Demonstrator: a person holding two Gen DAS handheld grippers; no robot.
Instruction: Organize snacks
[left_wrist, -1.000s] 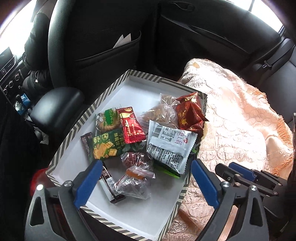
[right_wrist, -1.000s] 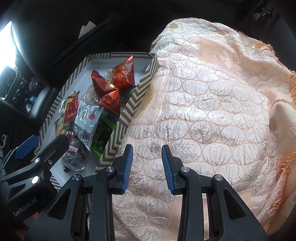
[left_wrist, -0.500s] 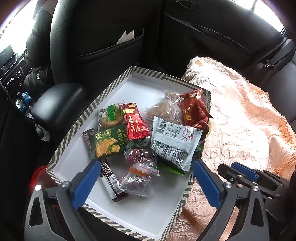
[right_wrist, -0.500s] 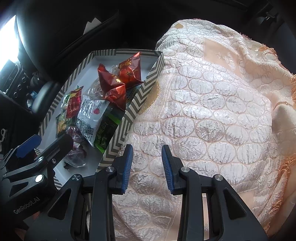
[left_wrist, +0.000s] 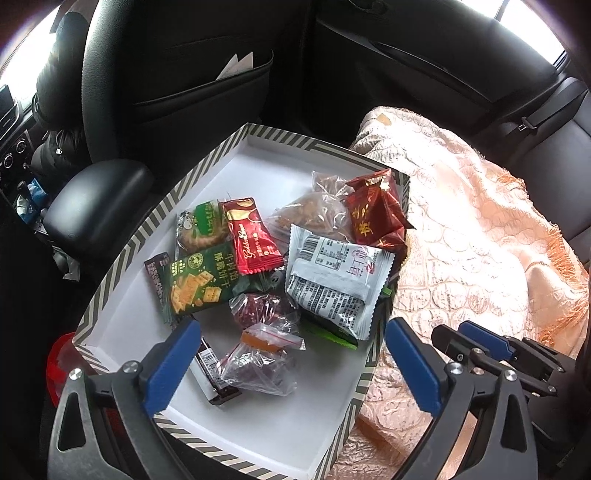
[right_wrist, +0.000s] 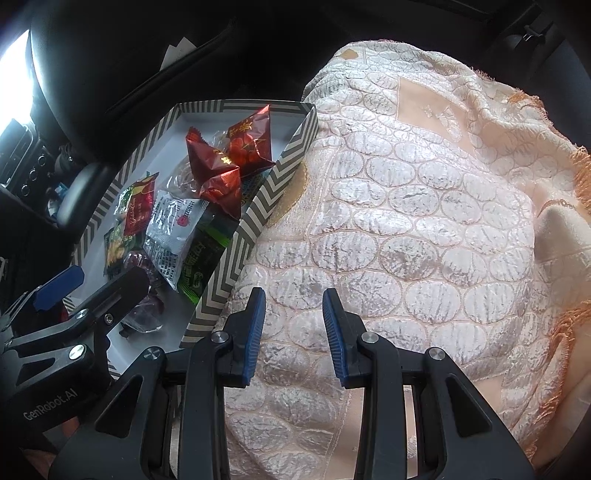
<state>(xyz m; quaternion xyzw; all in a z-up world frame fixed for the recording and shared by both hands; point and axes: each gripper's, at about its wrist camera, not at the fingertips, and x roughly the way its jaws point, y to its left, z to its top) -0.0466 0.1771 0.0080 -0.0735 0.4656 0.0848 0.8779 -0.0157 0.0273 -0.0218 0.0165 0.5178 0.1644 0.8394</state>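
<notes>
Left tongs (left_wrist: 291, 354) spread wide apart, nothing between the blue pads, poised above the near end of the tray (left_wrist: 236, 147); right tongs (right_wrist: 293, 332) parted by a narrow gap, likewise gripping nothing, hovering over the peach quilted cloth (right_wrist: 424, 206) just right of the tray's striped wall.

Directly between the left pads: a clear zip bag (left_wrist: 258, 354) with an orange piece and dark bits inside, lying partly on a dark flat bar packet (left_wrist: 212, 373); just beyond, a clear bag of reddish-purple pieces (left_wrist: 258, 308). Further in, a green cracker packet (left_wrist: 199, 282) overlapping a dark packet (left_wrist: 155, 269) at its left edge; a red candy wrapper (left_wrist: 251, 236) lying across a green biscuit packet (left_wrist: 201, 223). Toward the right wall, a white packet with barcode (left_wrist: 336, 278) resting atop a green wrapper (left_wrist: 332, 330); behind it, a clear bag of brownish snacks (left_wrist: 310, 214) and dark red foil packets (left_wrist: 376, 214) leaning against the tray's right rim.

All snacks heaped in the middle and right of the white tray floor; far end bare. Tray set on a car's back seat, beside the cloth, behind the black front seat back (left_wrist: 184, 92) with paper in its pocket; black armrest (left_wrist: 96, 199) to the left.
</notes>
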